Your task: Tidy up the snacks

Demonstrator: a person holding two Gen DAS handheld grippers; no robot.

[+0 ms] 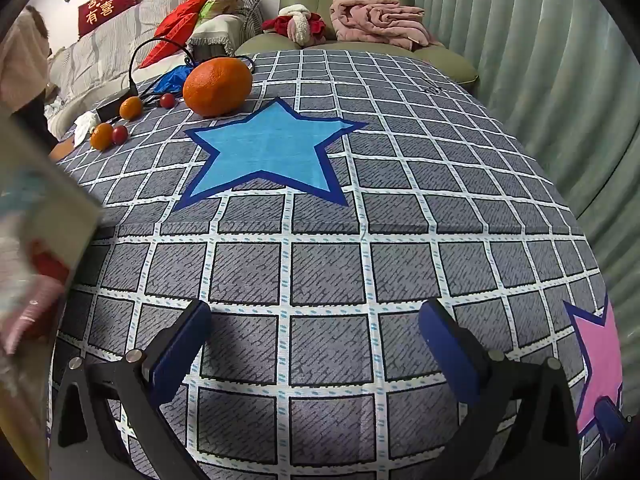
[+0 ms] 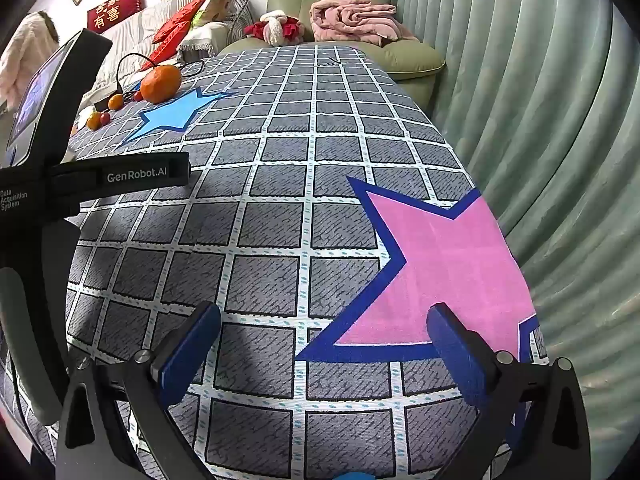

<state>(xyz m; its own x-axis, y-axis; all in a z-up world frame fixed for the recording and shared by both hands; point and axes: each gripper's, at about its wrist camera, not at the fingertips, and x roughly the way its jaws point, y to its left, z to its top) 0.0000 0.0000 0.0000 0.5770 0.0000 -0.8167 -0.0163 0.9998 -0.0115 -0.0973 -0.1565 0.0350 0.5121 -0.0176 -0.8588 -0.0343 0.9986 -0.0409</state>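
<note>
Five pieces of fruit are sitting at the far left corner of the bench, on its grey checked cloth [image 1: 320, 264], and they look like the snacks to be sorted. One large orange [image 1: 218, 86] is resting at the tip of the blue star [image 1: 266, 152]; two small oranges [image 1: 131, 107] and two cherry tomatoes [image 1: 119, 134] are lying just beside it, near a black cable [image 1: 138, 54].

Judging by looks, the large orange is firm, fairly heavy and apt to roll, so it is asking for a hold across its widest middle. Small oranges are lighter but just as round. Tomatoes are smooth, thin-skinned and easy to crush, wanting only a gentle pinch.

Neither tool is touching anything. The left gripper [image 1: 314, 326] is hanging over bare cloth with its jaws spread fully apart and nothing between them, well short of the fruit. The right gripper [image 2: 324, 328] is hovering likewise, released wide, one blue pad over the edge of the pink star [image 2: 448, 260]. Something blurred and colourful is filling the left edge of the left wrist view; I cannot tell what it is.
</note>
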